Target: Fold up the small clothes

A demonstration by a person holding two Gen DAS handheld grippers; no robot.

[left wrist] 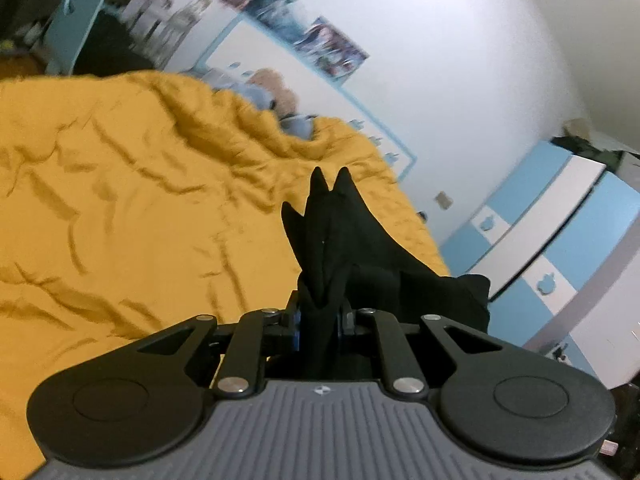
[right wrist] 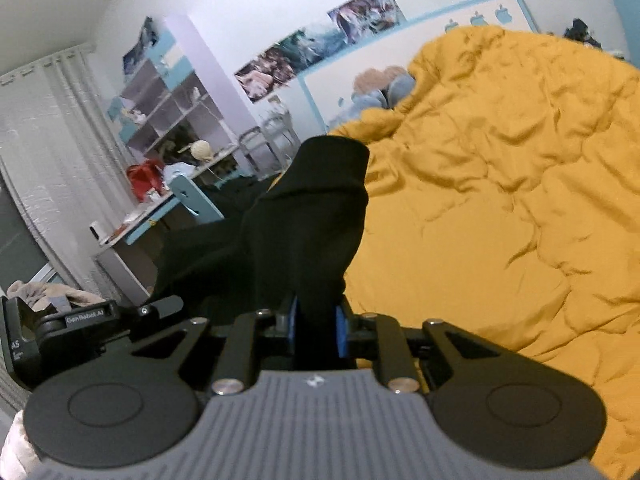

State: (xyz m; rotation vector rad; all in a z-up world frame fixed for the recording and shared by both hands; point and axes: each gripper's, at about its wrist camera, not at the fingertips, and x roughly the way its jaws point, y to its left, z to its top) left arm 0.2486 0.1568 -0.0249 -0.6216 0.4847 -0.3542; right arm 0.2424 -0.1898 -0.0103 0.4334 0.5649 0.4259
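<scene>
In the lower middle of the left wrist view, the left gripper [left wrist: 320, 316] is clamped on a bunched edge of the black garment [left wrist: 344, 232], which stands up in soft peaks over the yellow bedspread [left wrist: 120, 184]. In the right wrist view the right gripper [right wrist: 316, 326] pinches another part of the cloth [right wrist: 304, 216] at frame centre. It looks light, limp and non-fragile, so edges or corners seem the best holds.
</scene>
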